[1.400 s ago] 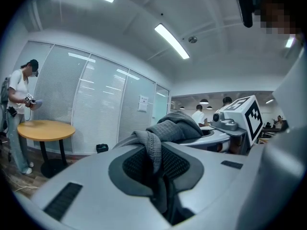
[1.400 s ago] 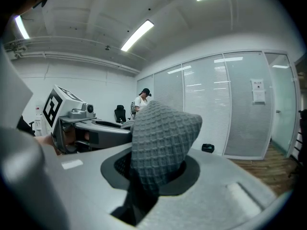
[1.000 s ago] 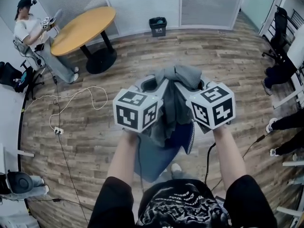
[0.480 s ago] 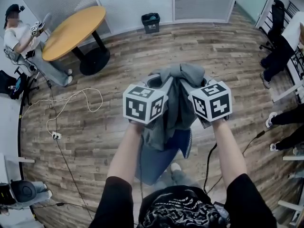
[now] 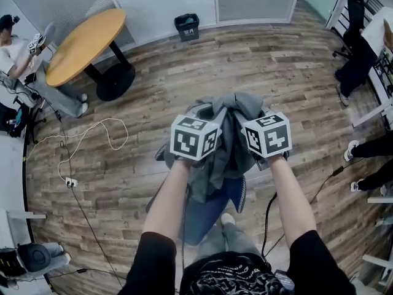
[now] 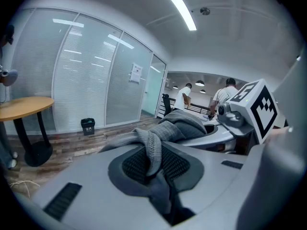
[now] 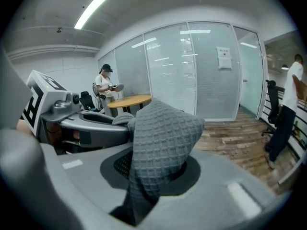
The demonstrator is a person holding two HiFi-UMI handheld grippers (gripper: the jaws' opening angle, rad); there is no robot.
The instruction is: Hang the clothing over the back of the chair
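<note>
A grey knitted garment (image 5: 232, 125) hangs bunched between my two grippers, above a blue chair (image 5: 202, 212). Its lower folds drape over the chair's back (image 5: 239, 192). My left gripper (image 5: 210, 114) is shut on a twisted fold of the garment (image 6: 152, 150), which runs between its dark pads. My right gripper (image 5: 247, 113) is shut on a thick waffle-knit fold (image 7: 160, 133). In the head view the two marker cubes sit side by side, close together. Each gripper view shows the other gripper alongside. The garment hides most of the chair's back.
A round wooden table (image 5: 80, 45) and a seated person (image 5: 15, 48) are at the far left. A black bin (image 5: 186, 26) stands by the glass wall. A white cable (image 5: 92, 141) lies on the wooden floor. People's legs (image 5: 368, 158) show at the right.
Both grippers have sunk toward the chair with the garment still held, and the cubes look smaller and nearer each other. The garment's folds now lie lower over the chair's back.
</note>
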